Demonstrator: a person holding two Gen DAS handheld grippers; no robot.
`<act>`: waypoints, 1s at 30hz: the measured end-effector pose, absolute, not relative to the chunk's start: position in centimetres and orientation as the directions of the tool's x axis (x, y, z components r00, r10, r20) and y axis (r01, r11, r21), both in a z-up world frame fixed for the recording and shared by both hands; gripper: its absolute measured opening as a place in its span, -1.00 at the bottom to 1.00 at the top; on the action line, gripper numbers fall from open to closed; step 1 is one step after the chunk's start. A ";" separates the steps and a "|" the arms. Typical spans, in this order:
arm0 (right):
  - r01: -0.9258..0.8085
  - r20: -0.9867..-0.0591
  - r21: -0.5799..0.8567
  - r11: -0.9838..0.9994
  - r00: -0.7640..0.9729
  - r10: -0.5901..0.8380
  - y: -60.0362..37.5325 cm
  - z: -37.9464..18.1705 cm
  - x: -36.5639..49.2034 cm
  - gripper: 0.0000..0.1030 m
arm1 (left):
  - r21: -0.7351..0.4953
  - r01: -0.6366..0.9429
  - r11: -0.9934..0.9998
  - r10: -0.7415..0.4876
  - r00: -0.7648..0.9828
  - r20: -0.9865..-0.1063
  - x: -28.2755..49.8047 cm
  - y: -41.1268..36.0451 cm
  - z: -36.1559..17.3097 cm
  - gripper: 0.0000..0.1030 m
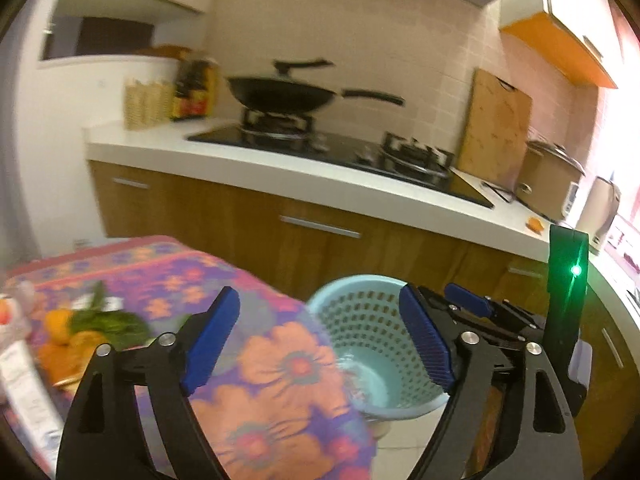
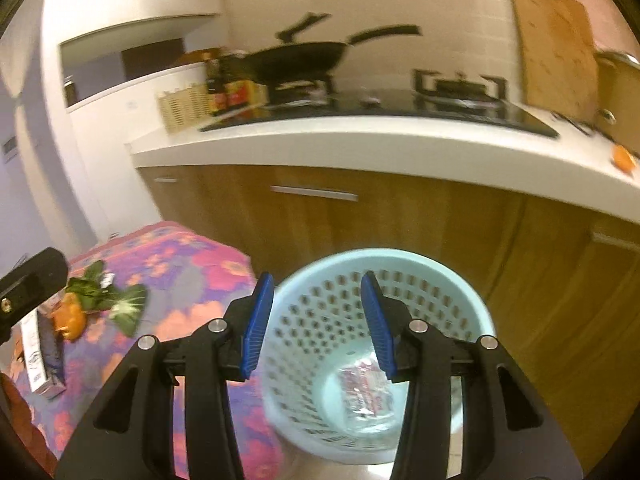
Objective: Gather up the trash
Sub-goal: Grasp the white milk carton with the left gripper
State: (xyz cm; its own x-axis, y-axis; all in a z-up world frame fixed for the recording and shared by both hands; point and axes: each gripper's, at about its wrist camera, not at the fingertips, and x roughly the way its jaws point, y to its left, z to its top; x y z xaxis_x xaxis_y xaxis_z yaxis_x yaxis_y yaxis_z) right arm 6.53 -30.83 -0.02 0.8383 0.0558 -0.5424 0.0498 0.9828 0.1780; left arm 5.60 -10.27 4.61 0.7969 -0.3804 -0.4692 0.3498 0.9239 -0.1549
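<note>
A pale blue perforated basket (image 2: pixel 440 268) stands on the floor beside the table, with a crumpled clear wrapper (image 2: pixel 366 392) at its bottom. My right gripper (image 2: pixel 317 280) hangs over the basket's mouth, open, with nothing between its blue pads. My left gripper (image 1: pixel 320 296) is open wide and empty, above the corner of the floral tablecloth (image 1: pixel 280 360) and the basket (image 1: pixel 352 280). On the table to the left lie orange peels (image 2: pixel 72 320), leafy greens (image 2: pixel 104 292) and a small carton (image 2: pixel 38 356).
A white counter (image 2: pixel 360 140) over wooden cabinets (image 2: pixel 320 224) runs close behind the basket. It carries a gas hob with a black wok (image 1: pixel 284 94), bottles, a wooden cutting board (image 1: pixel 496 132), a cooker and a kettle. A small orange bit (image 2: pixel 624 158) lies on the counter.
</note>
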 end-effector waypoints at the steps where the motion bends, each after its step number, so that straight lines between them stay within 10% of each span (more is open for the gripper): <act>1: 0.031 -0.537 0.172 0.985 0.841 0.067 -29.9 0.3 6.5 -0.19 | -0.152 0.325 0.933 -0.358 0.811 -0.463 5.1 -9.2 4.9 0.59; 16: -0.272 -0.491 0.051 0.961 0.831 0.261 -15.1 1.6 7.2 -0.19 | -0.116 -0.174 0.978 0.094 0.861 -0.501 0.2 6.6 3.4 0.82; 30: -0.346 -0.591 0.037 0.937 0.749 0.300 -11.4 -1.7 12.4 -0.19 | -0.111 -0.320 0.941 0.177 0.745 -0.643 3.6 7.5 -1.8 0.81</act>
